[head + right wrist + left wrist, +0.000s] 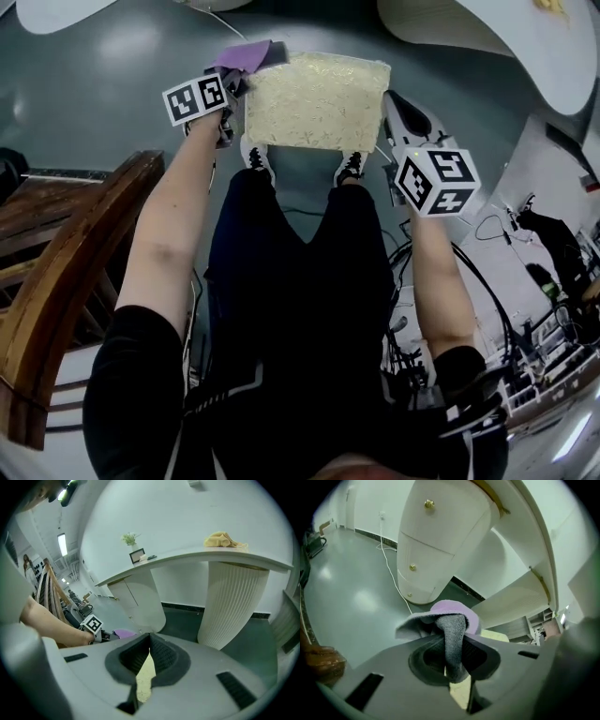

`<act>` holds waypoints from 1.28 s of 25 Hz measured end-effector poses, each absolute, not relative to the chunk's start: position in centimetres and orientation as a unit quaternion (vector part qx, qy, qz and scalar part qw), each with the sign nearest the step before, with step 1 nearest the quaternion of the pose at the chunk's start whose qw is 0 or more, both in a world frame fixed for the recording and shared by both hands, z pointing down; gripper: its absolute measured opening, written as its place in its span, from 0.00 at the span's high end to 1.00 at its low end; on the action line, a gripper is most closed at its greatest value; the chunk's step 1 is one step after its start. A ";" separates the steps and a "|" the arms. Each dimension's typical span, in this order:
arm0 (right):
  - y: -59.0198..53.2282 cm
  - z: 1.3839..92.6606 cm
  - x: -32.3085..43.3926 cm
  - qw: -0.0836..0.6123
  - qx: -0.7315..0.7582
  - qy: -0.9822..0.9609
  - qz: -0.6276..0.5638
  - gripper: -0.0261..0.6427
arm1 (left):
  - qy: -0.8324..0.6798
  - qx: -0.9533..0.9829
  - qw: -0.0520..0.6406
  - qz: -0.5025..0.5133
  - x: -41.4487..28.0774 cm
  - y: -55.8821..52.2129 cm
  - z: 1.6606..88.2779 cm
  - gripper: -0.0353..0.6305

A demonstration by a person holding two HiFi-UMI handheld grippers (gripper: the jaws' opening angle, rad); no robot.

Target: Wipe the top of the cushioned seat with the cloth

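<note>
Though bunched, cloth (453,625) lilac and grey.

I see a glossy grey floor (103,89). The cushioned seat (317,101) stands on it, the person's shoes (256,157) at its near edge, a white cable (396,585) trailing beyond.
</note>
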State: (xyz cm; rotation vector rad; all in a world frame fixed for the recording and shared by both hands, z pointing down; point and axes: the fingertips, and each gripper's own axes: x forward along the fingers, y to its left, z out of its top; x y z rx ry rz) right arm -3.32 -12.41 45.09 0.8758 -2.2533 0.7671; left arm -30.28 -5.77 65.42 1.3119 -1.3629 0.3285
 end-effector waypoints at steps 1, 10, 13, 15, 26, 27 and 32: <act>-12.5 44.3 -3.3 0.297 0.327 -0.850 0.285 0.95 | -0.579 0.564 0.575 0.125 -30.3 -5.4 64.2 0.88; -14.2 35.9 -2.9 0.275 0.339 -0.866 0.243 0.95 | -0.582 0.599 0.546 0.070 -31.1 -4.4 53.1 0.88; -14.3 33.3 -2.9 0.267 0.337 -0.873 0.230 0.95 | -0.591 0.607 0.528 0.054 -31.0 -4.1 49.6 0.88; -14.3 31.4 -2.7 0.261 0.336 -0.877 0.223 0.95 | -0.584 0.629 0.512 0.037 -30.2 -4.2 46.7 0.88; -13.9 18.9 -1.1 0.212 0.319 -0.907 0.175 0.95 | -0.519 0.748 0.410 -0.055 -25.6 -5.6 27.4 0.88; -13.9 17.7 -1.0 0.204 0.319 -0.909 0.173 0.95 | -0.522 0.754 0.394 -0.063 -25.5 -5.8 25.4 0.88; -14.3 12.0 0.0 0.172 0.326 -0.917 0.151 0.95 | -0.573 0.760 0.298 -0.074 -25.9 -6.1 17.2 0.88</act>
